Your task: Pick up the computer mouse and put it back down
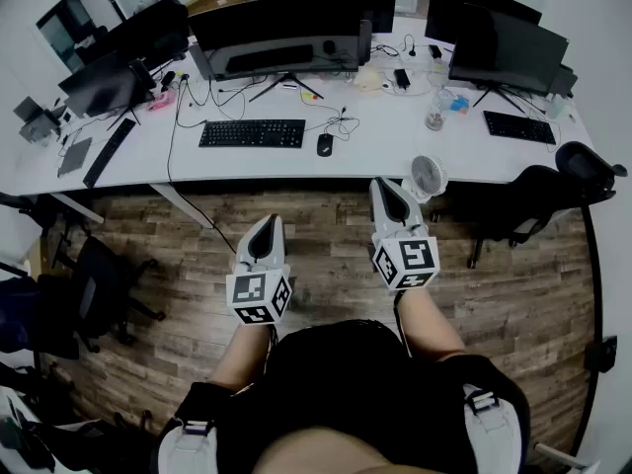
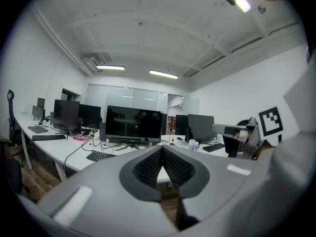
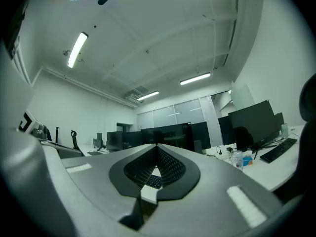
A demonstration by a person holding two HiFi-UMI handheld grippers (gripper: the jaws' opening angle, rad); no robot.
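Mouse [image 1: 325, 144] untouched — left tool [image 1: 270, 221], right tool [image 1: 381, 184] closed

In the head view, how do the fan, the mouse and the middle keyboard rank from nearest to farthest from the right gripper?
From the right gripper:
1. The fan, just to its right.
2. The mouse, farther off, up and to the left.
3. The middle keyboard, left of the mouse.
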